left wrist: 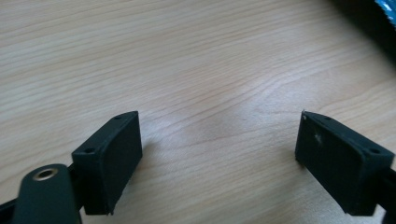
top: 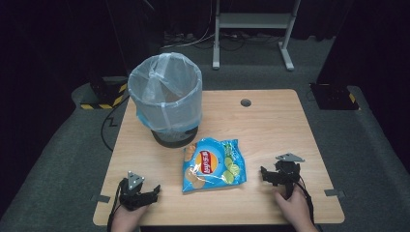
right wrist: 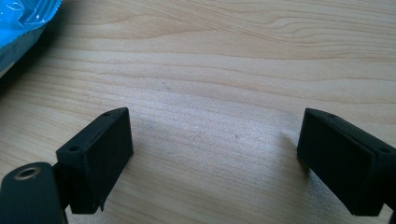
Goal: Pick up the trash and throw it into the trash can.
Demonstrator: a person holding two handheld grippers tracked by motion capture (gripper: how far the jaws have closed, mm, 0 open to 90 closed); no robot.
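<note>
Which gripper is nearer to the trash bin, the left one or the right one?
Left. The left gripper sits at the table's near left edge, almost straight below the bin. The right gripper is across the chip bag, toward the right side.

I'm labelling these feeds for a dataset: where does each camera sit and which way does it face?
High view: above the person's side, facing forward and down on the table, bin and chip bag; both hands and grippers show.
Left gripper view: on the left gripper, facing bare tabletop; open jaws show.
Right gripper view: on the right gripper, likewise; open jaws.
Shared: the blue bag edge.
</note>
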